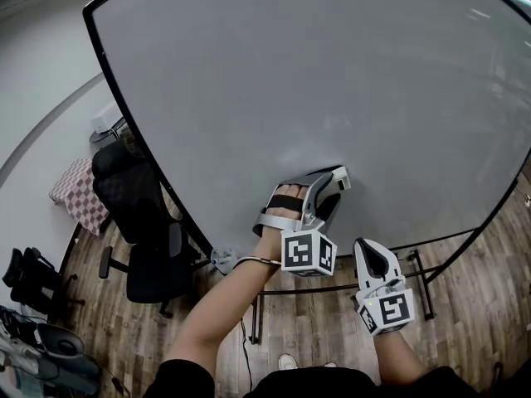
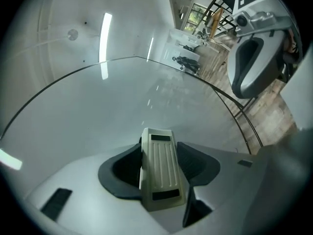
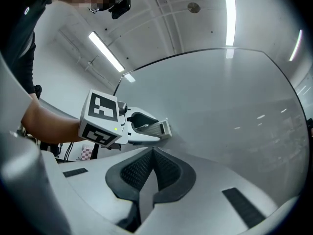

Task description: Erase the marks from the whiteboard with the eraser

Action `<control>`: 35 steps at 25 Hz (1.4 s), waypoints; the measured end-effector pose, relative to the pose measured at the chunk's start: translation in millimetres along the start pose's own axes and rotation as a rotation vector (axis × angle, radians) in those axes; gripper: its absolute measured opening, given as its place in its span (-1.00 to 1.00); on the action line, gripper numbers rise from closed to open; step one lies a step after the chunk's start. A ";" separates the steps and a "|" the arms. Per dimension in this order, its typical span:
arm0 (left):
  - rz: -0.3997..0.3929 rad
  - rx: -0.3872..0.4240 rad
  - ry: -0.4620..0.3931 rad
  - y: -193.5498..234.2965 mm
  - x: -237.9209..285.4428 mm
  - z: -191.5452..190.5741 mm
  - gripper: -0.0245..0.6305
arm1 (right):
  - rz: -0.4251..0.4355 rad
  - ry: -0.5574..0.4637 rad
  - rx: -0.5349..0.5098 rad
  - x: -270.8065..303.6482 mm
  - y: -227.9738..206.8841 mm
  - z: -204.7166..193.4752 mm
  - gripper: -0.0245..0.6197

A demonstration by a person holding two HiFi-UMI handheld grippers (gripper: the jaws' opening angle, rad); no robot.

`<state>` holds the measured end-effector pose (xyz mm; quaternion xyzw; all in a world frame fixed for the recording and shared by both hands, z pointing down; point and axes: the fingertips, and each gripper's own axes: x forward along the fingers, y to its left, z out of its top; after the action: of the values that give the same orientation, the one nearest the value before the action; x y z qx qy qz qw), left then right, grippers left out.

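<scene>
The big whiteboard (image 1: 290, 81) fills the head view, and I see no marks on it. My left gripper (image 1: 336, 181) is shut on the cream ribbed eraser (image 2: 160, 168) and presses its far end against the lower part of the board. The eraser (image 3: 159, 128) also shows in the right gripper view, flat against the board. My right gripper (image 1: 375, 258) hangs lower right, off the board, shut with nothing between its jaws.
A black office chair (image 1: 141, 222) stands at the board's lower left. The board's black metal stand (image 1: 419, 276) rests on wooden flooring. A checkered cloth (image 1: 79, 193) lies on something further left. A person's forearm (image 1: 224, 297) holds the left gripper.
</scene>
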<state>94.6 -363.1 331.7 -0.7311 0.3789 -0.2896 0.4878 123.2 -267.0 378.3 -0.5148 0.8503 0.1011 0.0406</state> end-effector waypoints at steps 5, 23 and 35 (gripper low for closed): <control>-0.060 0.052 0.025 -24.9 -4.3 -9.1 -0.18 | -0.004 -0.009 -0.002 -4.9 4.2 2.2 -0.86; -0.108 -0.052 0.016 -102.2 -52.7 -28.5 -0.19 | 0.006 -0.014 -0.026 -15.4 8.1 9.2 -0.86; 0.211 -0.570 -0.095 -44.8 -125.1 -24.1 -0.19 | 0.053 -0.024 -0.068 -10.1 19.7 19.3 -0.86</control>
<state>19.5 -259.7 375.3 -0.8079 0.4955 -0.0851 0.3076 109.8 -245.2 363.8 -0.4919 0.8592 0.1372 0.0304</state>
